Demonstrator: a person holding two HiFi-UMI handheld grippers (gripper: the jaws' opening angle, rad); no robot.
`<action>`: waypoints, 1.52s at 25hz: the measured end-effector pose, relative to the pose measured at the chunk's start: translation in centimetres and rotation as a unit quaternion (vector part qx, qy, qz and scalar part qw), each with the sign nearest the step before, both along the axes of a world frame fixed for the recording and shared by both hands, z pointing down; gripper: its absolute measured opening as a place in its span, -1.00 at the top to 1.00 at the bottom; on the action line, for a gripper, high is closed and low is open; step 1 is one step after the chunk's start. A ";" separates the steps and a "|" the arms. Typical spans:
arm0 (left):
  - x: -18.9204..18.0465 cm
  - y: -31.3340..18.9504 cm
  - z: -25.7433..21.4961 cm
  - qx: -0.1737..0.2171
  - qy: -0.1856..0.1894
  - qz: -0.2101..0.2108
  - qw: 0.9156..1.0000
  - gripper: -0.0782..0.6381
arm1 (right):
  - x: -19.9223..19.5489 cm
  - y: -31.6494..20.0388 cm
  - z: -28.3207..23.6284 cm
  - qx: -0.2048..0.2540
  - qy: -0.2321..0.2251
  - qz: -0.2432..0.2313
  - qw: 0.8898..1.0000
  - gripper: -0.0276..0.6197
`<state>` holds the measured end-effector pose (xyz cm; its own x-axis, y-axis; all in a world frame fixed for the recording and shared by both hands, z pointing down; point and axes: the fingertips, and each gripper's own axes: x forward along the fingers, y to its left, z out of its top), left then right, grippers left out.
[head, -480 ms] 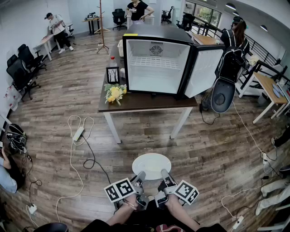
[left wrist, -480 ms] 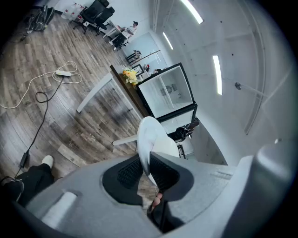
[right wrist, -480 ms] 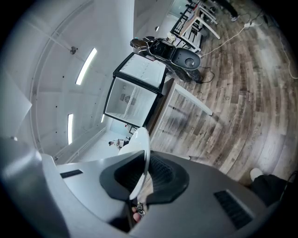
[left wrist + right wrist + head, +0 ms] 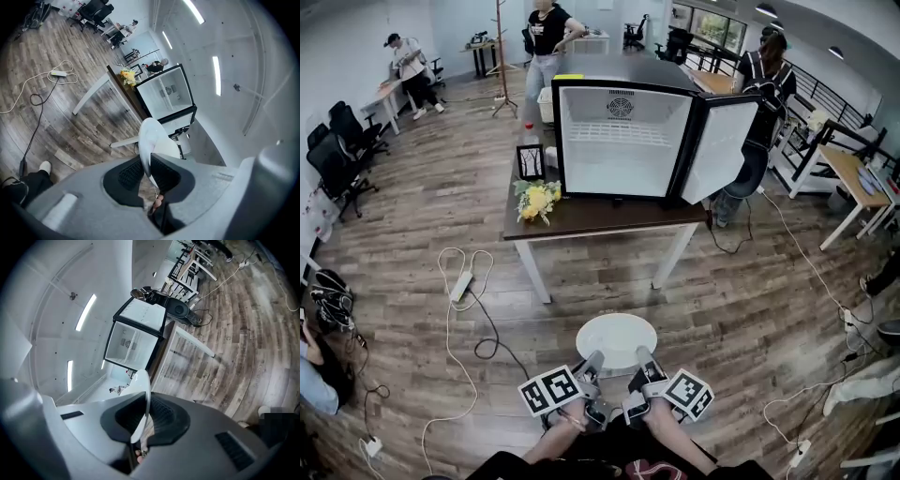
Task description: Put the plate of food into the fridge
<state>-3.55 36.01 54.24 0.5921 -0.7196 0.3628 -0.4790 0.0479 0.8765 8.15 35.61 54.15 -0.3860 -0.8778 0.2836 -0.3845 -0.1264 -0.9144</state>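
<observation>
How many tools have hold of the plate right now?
2. The left tool grips the plate at its near rim on the left side, and the right tool grips it on the right side. Both are shut on it, facing the open fridge.

plate [image 4: 616,339] between left gripper [image 4: 592,364], right gripper [image 4: 639,360]; table [image 4: 609,215] beyond; fridge [image 4: 623,141] on table, flowers [image 4: 536,198] left of it.

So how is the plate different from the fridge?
The plate is round and flat; the fridge is a box. The plate is all white; the fridge is black outside, white inside. The left gripper and the right gripper hold the plate over the floor by its near rim; the fridge stands on the table, door open. Both look empty.
</observation>
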 end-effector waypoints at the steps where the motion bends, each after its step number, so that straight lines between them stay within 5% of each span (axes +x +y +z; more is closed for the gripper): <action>1: -0.2 -0.3 0.0 0.002 -0.001 0.002 1.000 0.66 | -0.2 -0.2 0.0 0.001 -0.002 0.003 1.000 0.82; 20: -2.6 -5.5 0.1 0.009 -0.001 0.039 0.999 0.67 | -2.5 -5.0 0.5 0.001 -0.022 0.033 0.999 0.83; 38: 1.6 -20.6 -0.9 0.015 -0.005 -0.009 1.000 0.66 | 1.4 -21.5 -0.5 0.004 -0.031 -0.027 0.999 0.83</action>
